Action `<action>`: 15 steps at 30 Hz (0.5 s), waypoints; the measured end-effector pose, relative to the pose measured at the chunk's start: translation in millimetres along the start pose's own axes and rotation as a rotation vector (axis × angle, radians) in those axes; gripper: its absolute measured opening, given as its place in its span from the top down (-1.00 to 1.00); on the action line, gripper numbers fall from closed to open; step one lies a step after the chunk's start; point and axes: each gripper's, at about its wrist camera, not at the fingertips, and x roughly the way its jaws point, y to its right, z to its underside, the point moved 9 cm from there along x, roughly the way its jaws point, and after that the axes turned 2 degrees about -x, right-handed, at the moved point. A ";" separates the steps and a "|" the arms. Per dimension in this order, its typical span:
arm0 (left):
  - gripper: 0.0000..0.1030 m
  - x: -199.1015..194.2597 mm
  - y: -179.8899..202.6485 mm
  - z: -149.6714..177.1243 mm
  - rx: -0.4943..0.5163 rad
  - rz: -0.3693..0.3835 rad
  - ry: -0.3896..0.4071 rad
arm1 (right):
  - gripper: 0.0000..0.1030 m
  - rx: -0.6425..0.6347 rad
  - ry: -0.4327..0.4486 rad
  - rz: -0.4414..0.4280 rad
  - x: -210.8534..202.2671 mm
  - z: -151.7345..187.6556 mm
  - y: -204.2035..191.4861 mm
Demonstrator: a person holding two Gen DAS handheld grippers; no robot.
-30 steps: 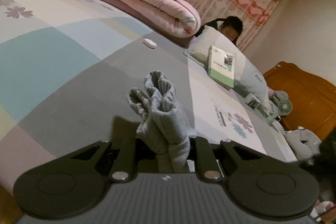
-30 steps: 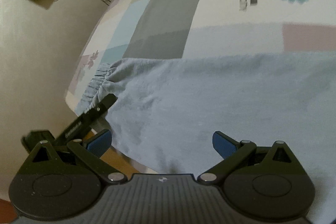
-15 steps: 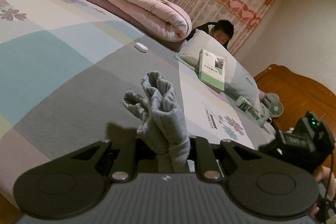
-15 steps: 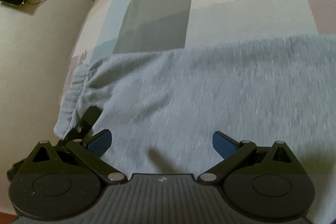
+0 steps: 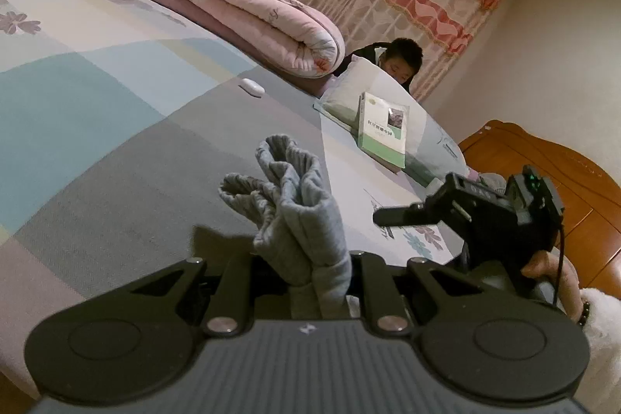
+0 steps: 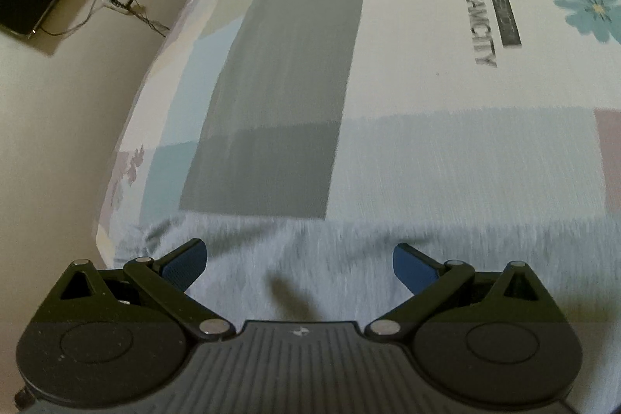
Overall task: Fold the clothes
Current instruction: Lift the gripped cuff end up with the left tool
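Grey knit bunches in your left claw (image 5: 306,270), which pinches the garment's (image 5: 295,216) gathered edge above the bed (image 5: 116,150) to anchor the fold. Your right claw (image 6: 299,258) gapes wide, empty, above the garment's (image 6: 349,258) flat spread, seemingly seeking a second corner.

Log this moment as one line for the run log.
left gripper: shut on grey garment | right gripper: open above garment | bed: folding unfinished
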 end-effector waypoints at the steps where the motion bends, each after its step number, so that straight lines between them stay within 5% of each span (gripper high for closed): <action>1: 0.71 -0.2 0.3 0.1 -0.002 0.003 0.002 | -1.00 -0.009 0.016 0.012 -0.5 -2.6 0.9; 6: 0.71 0.2 1.3 -0.6 -0.001 -0.005 0.001 | -1.00 -0.003 0.031 0.030 -10.0 2.8 -2.8; 15: 0.71 1.8 1.5 -0.9 -0.006 -0.010 -0.002 | -1.00 -0.002 -0.074 0.021 -28.7 67.1 -18.5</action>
